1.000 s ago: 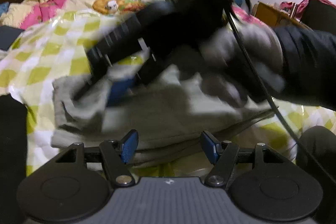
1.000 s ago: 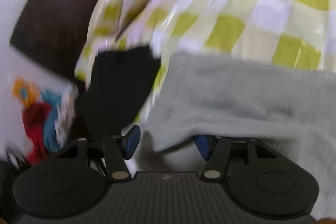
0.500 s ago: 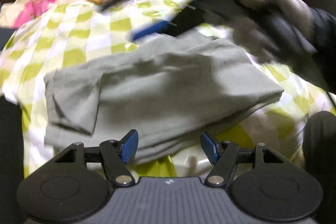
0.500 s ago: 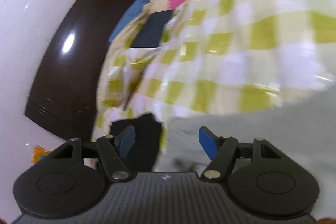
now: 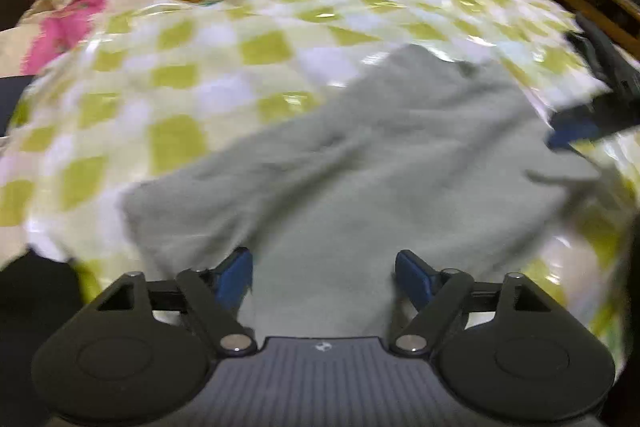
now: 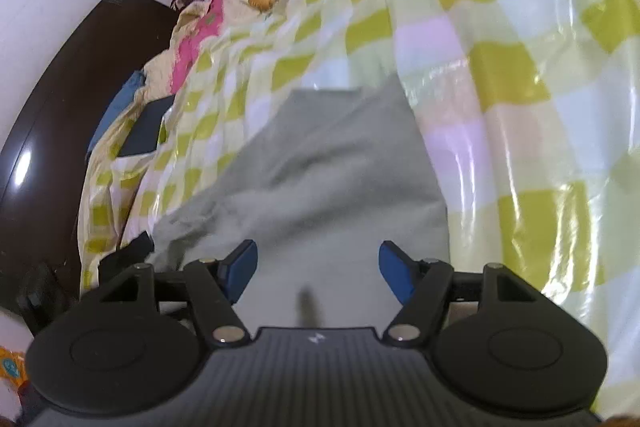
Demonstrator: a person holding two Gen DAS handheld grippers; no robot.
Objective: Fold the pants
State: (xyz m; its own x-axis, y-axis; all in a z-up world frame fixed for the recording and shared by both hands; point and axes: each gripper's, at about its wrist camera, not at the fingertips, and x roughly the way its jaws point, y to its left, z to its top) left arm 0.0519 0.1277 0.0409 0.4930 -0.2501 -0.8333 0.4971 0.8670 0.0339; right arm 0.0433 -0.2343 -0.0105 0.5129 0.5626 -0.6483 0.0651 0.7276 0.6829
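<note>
Half a second ago the right gripper was sweeping across the top of the left wrist view above the pants; now it sits at that view's right edge, beside the pants' right end, and the cloth lies spread in a longer, flatter band than the bunched stack seen then. The pants, grey-green, lie on the checked sheet that covers the bed, toward its near edge, running from lower left up to the right. The left gripper has its jaws spread wide with cloth beneath the gap and nothing pinched. In its own view the right gripper is likewise spread, over the near end of the pants, holding nothing. The sheet looks glossy and wrinkled, so I judge it slippery: a pull on one end could slide the whole garment toward the edge rather than fold it. With several layers there, a shallow pinch may catch only the top one and drag the fold crooked. Both views are motion-blurred, so the hems are hard to place. No brand, label or readable writing shows; only a small pale mark on each gripper body, too small to read.
</note>
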